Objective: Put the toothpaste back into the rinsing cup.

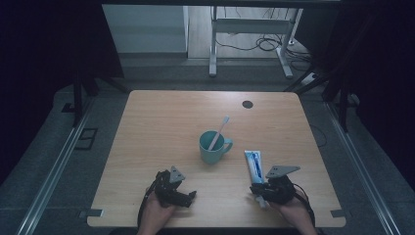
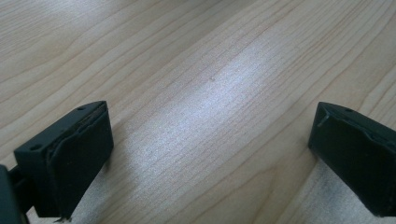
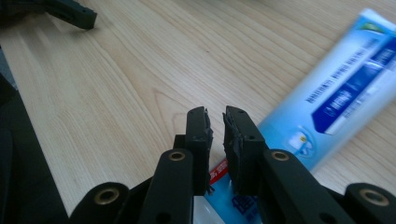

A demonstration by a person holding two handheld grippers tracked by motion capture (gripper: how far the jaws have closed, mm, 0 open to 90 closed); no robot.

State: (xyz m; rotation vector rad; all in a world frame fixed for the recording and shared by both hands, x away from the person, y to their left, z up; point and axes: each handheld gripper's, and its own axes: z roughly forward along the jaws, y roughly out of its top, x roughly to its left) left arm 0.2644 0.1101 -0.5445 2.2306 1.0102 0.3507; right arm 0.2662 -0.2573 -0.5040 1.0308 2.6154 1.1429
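On the wooden bench (image 1: 161, 122), a teal mug (image 1: 212, 148) with a toothbrush (image 1: 219, 132) leaning in it stands near the centre, and a blue-and-white toothpaste tube (image 1: 253, 165) lies flat at about 4 o'clock from it. The right gripper (image 3: 215, 122) sits at the tube's near end, its jaws almost together, pinching the tube's end as far as I can tell. The left gripper (image 1: 190, 196), at 7 o'clock from the mug, rests low over bare wood with its jaws wide apart.

The high view is dimly lit, its sides lost in darkness. A soft sheen is spread across the pale wooden tabletop (image 2: 205, 93) in the left gripper view. The blue-and-white toothpaste tube (image 3: 336, 88) is rendered blurred.
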